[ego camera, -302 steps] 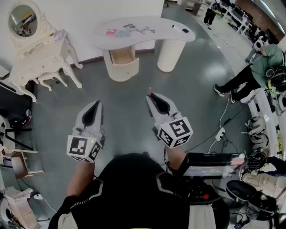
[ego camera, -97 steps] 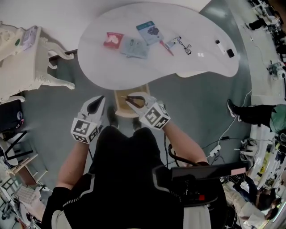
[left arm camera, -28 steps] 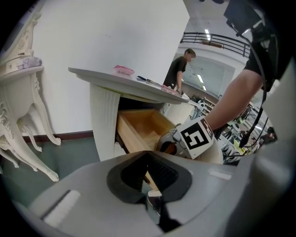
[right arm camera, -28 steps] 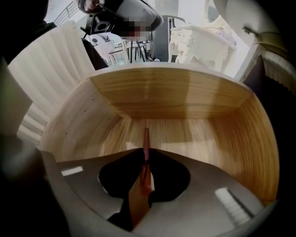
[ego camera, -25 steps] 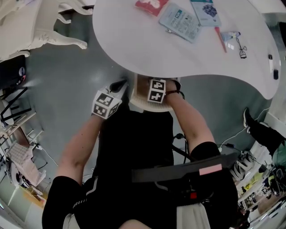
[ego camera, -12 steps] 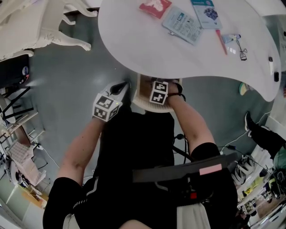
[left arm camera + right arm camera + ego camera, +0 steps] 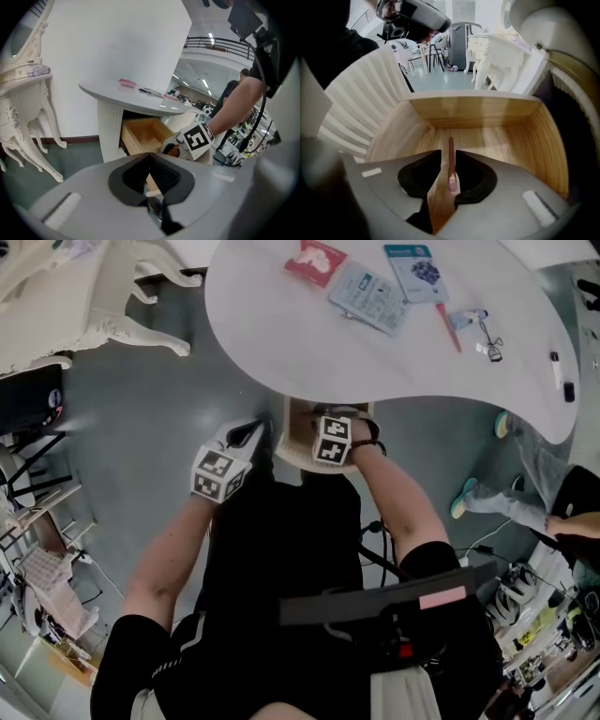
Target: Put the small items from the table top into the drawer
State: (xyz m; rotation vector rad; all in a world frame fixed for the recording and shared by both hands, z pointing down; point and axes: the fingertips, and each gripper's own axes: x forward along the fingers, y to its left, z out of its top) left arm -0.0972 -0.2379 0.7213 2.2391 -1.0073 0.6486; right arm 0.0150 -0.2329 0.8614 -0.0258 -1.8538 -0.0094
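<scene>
Pale wood of the open drawer (image 7: 473,112) fills the right gripper view. Nearest the lens, the right gripper (image 7: 448,155) stands with its jaws apart. A thin reddish-brown stick (image 7: 451,164) lies lengthwise in the gap with the pads off it, so I judge it has been let go onto the drawer floor. The risk from here is on the way out. A jaw lifted crooked could catch the stick and flick it, or drag it up over the front edge. Being slim and likely round, it may also roll toward a side wall. It looks straight and hard, like a pencil or lip liner, with a small pink tip at its near end. The left gripper (image 7: 151,157), off to the drawer's left, has its tips together on nothing. Farther off, toward the far side of the white table top (image 7: 281,352), flat packets (image 7: 367,296) and small tools (image 7: 487,337) lie waiting.
</scene>
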